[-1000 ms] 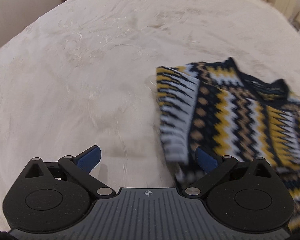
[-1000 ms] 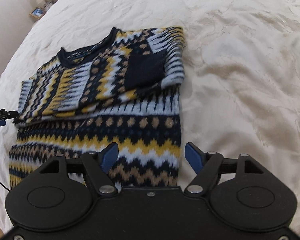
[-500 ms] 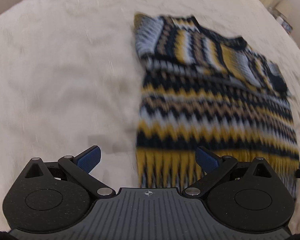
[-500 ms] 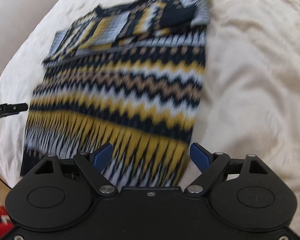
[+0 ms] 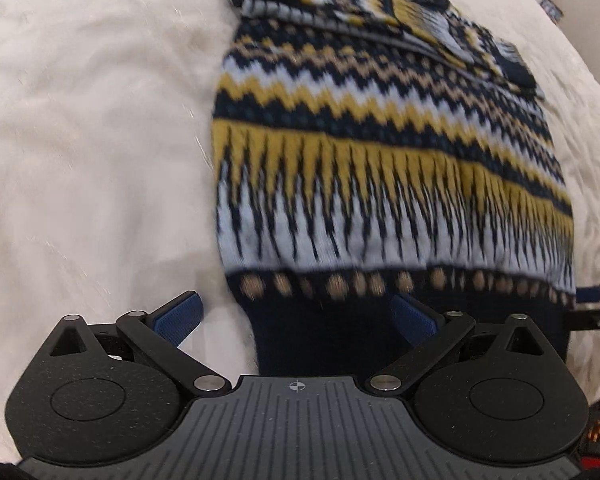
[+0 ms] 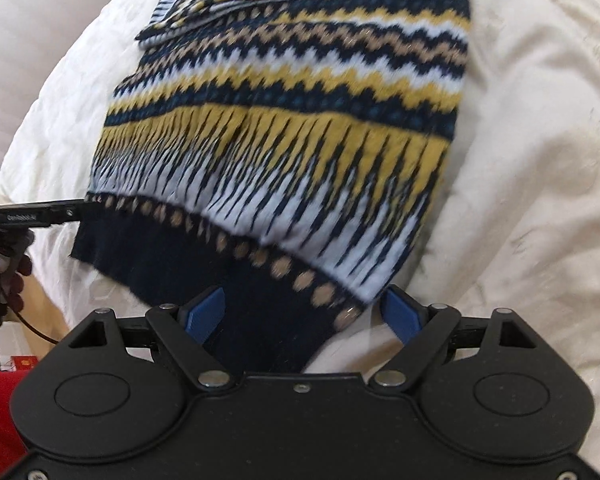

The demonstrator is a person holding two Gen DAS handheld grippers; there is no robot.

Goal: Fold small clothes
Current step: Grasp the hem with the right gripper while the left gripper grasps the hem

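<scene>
Both views are taken low and close above the bed [image 5: 80,128], looking forward along the fingers and up the length of the sweater [image 5: 380,160] from its dark hem. The left wrist view is set at the hem's left corner, the right wrist view at its right corner. The same sweater body is shared by both. The right claw [image 5: 596,308] is glimpsed at the right edge of the left view, and the left claw [image 6: 40,214] at the left edge of the right view.
</scene>
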